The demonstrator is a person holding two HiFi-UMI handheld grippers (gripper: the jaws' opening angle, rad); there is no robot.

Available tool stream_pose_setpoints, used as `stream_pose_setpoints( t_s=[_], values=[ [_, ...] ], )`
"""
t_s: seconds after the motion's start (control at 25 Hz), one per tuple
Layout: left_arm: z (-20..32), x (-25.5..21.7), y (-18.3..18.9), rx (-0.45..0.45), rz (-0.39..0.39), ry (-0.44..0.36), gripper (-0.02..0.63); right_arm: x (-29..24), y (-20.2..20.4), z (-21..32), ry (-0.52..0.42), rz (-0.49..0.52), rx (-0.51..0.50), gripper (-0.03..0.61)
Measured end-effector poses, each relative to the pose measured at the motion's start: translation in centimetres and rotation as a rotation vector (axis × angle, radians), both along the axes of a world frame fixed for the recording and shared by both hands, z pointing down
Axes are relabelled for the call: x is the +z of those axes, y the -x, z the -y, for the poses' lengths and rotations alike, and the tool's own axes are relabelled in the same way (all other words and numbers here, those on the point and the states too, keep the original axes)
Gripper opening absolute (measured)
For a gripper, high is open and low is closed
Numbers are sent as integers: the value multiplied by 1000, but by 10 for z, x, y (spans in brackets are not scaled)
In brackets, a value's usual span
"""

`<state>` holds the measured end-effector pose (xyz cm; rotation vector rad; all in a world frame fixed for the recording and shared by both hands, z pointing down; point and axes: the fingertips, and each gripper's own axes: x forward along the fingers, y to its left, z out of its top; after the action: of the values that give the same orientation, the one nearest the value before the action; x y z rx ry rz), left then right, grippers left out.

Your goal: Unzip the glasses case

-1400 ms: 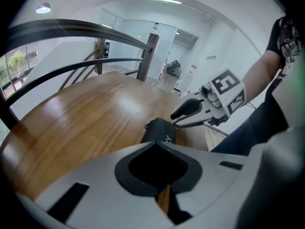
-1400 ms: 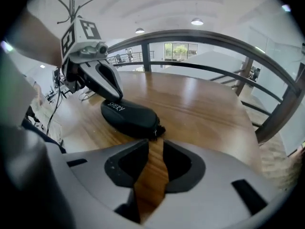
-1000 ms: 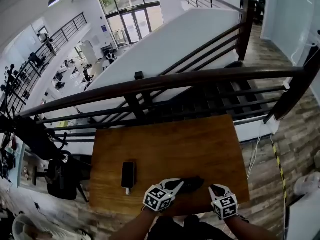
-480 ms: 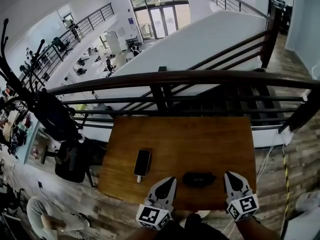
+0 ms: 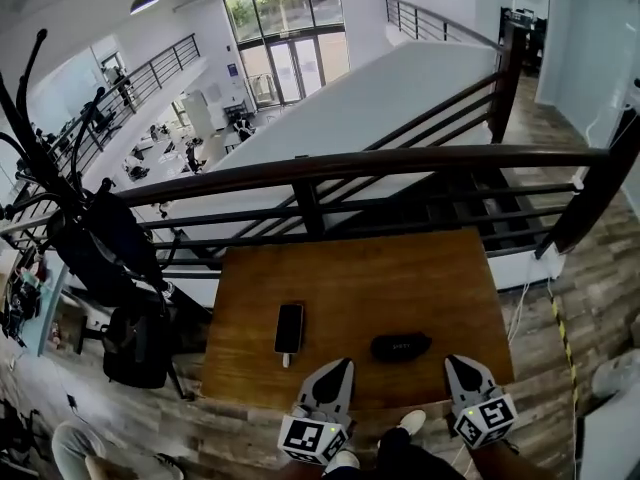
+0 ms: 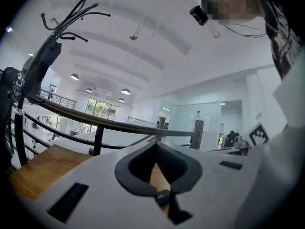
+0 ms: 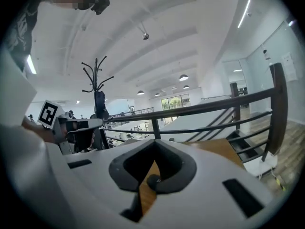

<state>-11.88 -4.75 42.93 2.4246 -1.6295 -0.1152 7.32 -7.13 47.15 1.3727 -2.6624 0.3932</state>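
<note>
The black glasses case (image 5: pixel 401 346) lies flat near the front edge of the wooden table (image 5: pixel 350 278); I cannot tell whether its zip is undone. My left gripper (image 5: pixel 340 365) hovers at the table's front edge, to the left of the case and apart from it, with its jaws together and empty. At the front edge to the right of the case, my right gripper (image 5: pixel 455 363) is likewise shut on nothing. The left gripper view (image 6: pixel 155 146) and the right gripper view (image 7: pixel 155 144) show only closed jaw tips and a sliver of tabletop; the case is hidden there.
A black phone (image 5: pixel 289 328) lies to the left of the case. A dark railing (image 5: pixel 400 158) runs behind the table, with an open drop beyond it. A coat stand (image 5: pixel 60 168) and a hanging bag (image 5: pixel 135 343) stand to the left. A shoe (image 5: pixel 410 423) shows below the table edge.
A second ago both grippers were at the case, the left one over it. They have since drawn back to the front edge, and the case lies free on the table.
</note>
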Motion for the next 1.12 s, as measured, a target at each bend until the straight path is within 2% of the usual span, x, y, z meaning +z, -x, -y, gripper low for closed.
stream_pose_setpoints(
  t_s=[0.16, 0.32, 0.48, 0.68, 0.92, 1.12],
  values=[
    [-48, 4, 14, 19, -33, -2, 5, 5, 6, -58, 67, 65, 41, -2],
    [-88, 5, 17, 10, -78, -11, 5, -15, 9, -106, 11, 10, 24, -2],
    [-114, -1, 15, 11, -70, -29, 5, -28, 14, -133, -25, -35, 1, -2],
    [-134, -11, -4, -3, -56, -53, 5, -30, 6, -144, -24, -21, -17, -2],
    [-152, -11, -38, -24, -37, -46, 5, -38, -18, -148, -56, -41, -66, -2],
    [-164, -6, -54, -29, -13, -13, 5, -34, -37, -155, -46, -25, -69, -2]
  ],
)
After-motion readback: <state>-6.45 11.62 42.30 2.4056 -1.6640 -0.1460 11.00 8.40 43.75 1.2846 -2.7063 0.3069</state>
